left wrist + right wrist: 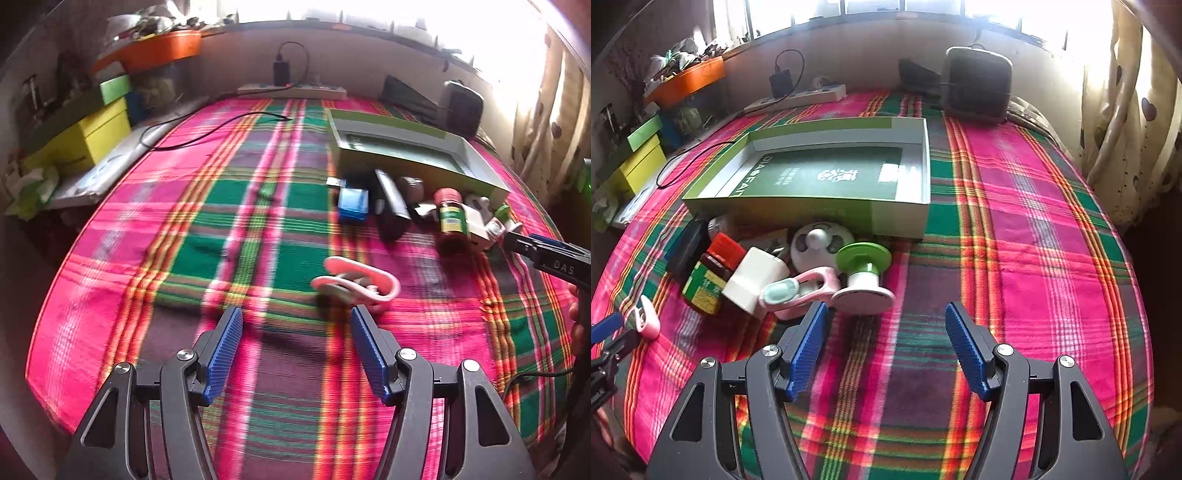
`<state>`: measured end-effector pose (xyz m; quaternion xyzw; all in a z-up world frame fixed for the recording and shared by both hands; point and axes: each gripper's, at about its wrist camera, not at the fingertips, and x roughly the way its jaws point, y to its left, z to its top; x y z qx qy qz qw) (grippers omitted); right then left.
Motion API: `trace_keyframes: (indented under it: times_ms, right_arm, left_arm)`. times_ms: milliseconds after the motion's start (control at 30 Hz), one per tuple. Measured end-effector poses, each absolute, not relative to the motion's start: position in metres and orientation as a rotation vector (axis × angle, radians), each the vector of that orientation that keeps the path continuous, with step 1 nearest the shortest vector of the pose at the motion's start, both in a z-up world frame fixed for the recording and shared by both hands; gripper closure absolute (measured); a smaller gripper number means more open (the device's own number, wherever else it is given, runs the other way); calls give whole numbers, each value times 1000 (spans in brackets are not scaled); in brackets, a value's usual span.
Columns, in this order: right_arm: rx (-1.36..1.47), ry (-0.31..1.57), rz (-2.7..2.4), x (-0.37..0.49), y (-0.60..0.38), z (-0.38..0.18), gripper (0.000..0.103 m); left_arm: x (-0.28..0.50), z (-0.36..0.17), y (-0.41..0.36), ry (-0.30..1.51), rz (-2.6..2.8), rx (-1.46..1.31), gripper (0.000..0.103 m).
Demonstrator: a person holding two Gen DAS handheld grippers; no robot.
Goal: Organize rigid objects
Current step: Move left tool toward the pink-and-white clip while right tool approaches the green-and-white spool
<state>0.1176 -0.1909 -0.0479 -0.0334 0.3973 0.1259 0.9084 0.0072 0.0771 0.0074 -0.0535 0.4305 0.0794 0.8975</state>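
A shallow green box [413, 155] [827, 173] lies open on the plaid cloth. Small objects crowd its near side: a blue box [353, 205], a black case [391, 203], a red-capped bottle [450, 214] [711, 273], a white block [755, 280], a round white fan [822, 243], a green-and-white spool [862, 273] and a pink clip [799, 290]. A pink object [356, 284] [646, 317] lies alone just beyond my left gripper [295, 317], which is open and empty. My right gripper [886, 310] is open and empty, its left finger close to the spool and pink clip.
Yellow and green boxes [85, 129] and an orange tray [162, 48] stack at the left wall. A power strip [291, 90] with a charger and a black cable [207, 133] lie at the back. A dark speaker [977, 85] stands back right, curtains [1126, 110] beyond.
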Motion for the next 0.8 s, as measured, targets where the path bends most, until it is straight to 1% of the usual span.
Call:
trace_keyframes:
  times_ms: [200,567,800]
  right_arm:
    - [-55,835,262,125,-194,-51,37]
    - [-58,847,272,140,-196,-51,37]
    - [-75,846,277,144,-200,-52,37]
  left_arm:
    - [10,10,74,903,73,-186,42]
    - [32,21,52,913,67,-156,42]
    - [43,11,51,964,112,-150,42]
